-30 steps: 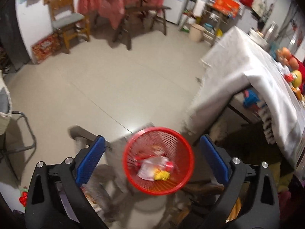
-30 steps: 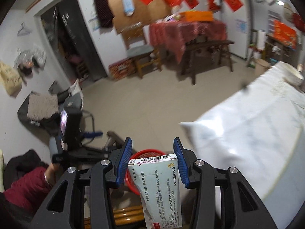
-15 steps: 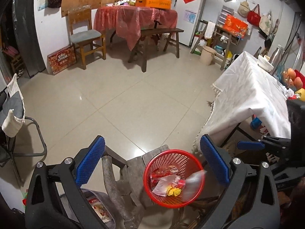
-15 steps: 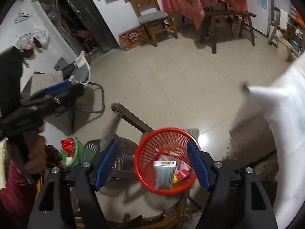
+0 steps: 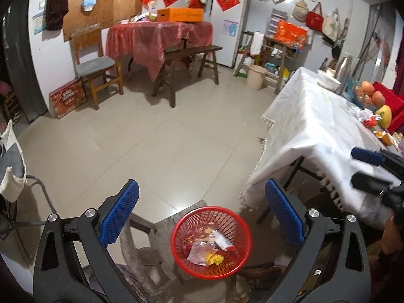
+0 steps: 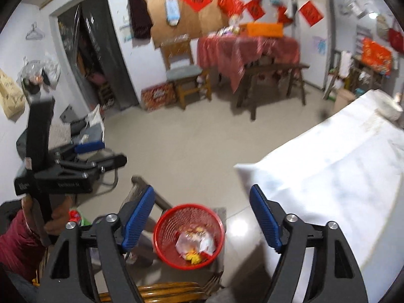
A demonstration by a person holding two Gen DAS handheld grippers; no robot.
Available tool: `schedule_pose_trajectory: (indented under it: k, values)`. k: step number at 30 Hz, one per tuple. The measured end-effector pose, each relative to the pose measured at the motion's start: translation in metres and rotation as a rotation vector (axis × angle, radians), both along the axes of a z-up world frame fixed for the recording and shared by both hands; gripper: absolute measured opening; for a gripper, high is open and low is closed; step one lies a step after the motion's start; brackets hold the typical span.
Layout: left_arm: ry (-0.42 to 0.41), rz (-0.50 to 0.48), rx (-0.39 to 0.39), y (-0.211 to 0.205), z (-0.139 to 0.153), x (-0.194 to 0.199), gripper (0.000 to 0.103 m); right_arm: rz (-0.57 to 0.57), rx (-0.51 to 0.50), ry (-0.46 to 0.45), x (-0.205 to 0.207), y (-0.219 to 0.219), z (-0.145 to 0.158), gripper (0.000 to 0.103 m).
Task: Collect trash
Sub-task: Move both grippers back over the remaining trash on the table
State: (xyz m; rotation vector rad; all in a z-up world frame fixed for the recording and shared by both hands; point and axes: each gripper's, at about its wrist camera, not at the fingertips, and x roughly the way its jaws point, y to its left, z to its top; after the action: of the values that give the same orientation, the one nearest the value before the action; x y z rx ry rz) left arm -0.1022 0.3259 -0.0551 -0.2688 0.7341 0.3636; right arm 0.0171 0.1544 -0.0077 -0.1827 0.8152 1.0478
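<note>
The medicine box that sat clamped in the right gripper (image 6: 202, 219) 1 second ago now lies in the red basket (image 6: 188, 236) among wrappers. Its jaws have just been opening and stand wide with nothing between them. It tilts downward above the basket, which rests on a grey chair seat (image 5: 149, 252). The left gripper (image 5: 199, 214) has risen, showing more of the room, also angled down, wide apart and empty, beside the white-clothed table (image 5: 310, 123).
</note>
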Motion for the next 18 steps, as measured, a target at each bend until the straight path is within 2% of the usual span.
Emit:
schedule_pose_trajectory:
  k: [2,8,11,18]
  values:
    - [-0.011,-0.018,0.008,-0.008,0.005,0.003,0.096,-0.040,0.031,-0.023,0.003,-0.018,0.011,0.086]
    - [-0.051,-0.092,0.054,-0.048,0.030,0.017,0.096,-0.181,0.077,-0.102,0.013,-0.088,0.037,0.093]
    - [-0.073,-0.147,0.068,-0.075,0.042,0.029,0.096,-0.283,0.100,-0.142,0.021,-0.138,0.045,0.094]
    - [-0.093,-0.322,0.063,-0.155,0.053,0.082,0.096,-0.553,0.090,-0.206,0.048,-0.257,0.039,0.097]
